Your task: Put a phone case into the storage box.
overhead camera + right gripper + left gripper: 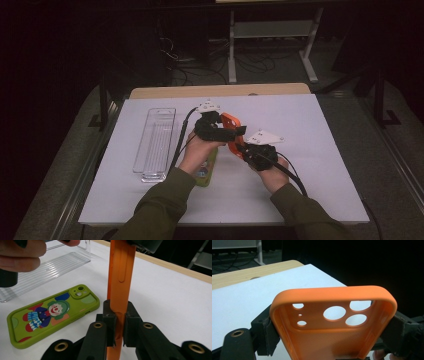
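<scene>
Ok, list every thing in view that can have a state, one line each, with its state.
Orange phone case: empty, held up off the table, gripped by both grippers.
Left gripper: shut on the orange phone case, pads on its two long sides.
Right gripper: shut on the case's edge.
Green phone case: lying flat on the table, cartoon clown side up.
Clear tray: empty, flat on the table.

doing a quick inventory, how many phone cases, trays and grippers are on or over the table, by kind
phone cases: 2, an orange case held up off the table and a green case lying flat on it
clear plastic trays: 1, the tray
grippers: 2, the left gripper and the right gripper, both clamped on the orange case
total: 5
</scene>
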Demonstrator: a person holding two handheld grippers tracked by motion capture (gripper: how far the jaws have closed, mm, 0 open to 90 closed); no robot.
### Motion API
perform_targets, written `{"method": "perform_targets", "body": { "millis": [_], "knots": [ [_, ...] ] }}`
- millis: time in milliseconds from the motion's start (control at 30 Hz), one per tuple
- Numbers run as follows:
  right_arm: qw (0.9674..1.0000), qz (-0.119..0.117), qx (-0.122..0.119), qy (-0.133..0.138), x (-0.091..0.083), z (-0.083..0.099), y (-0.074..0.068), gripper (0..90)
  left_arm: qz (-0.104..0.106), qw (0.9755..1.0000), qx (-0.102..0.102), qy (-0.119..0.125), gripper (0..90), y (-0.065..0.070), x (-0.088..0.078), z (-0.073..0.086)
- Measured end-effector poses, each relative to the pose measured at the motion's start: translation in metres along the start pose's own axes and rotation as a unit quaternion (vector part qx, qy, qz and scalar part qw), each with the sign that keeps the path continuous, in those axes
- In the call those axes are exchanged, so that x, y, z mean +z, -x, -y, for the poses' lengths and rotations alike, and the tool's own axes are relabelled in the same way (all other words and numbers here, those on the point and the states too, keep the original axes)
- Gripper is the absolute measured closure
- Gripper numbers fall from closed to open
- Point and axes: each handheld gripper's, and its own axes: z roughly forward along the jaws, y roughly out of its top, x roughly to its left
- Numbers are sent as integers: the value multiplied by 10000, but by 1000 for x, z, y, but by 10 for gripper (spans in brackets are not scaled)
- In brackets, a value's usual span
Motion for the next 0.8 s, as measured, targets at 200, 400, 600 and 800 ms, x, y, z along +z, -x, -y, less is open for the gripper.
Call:
{"method": "perform_targets", "body": {
  "millis": [200,400,600,800],
  "knots": [
    [9999,-103,-12,-67,1,1,2,744,-27,10000,87,-20,164,1,1,1],
    [9994,-343,21,-23,-4,3,8,577,-49,9999,129,-17,165,-1,-1,-1],
    [9985,-537,103,-69,-7,4,14,402,-76,9999,136,-7,164,-3,-4,-1],
    [9978,-642,86,-128,-10,7,19,225,-91,9997,225,-81,164,-2,-5,-1]
  ]
}}
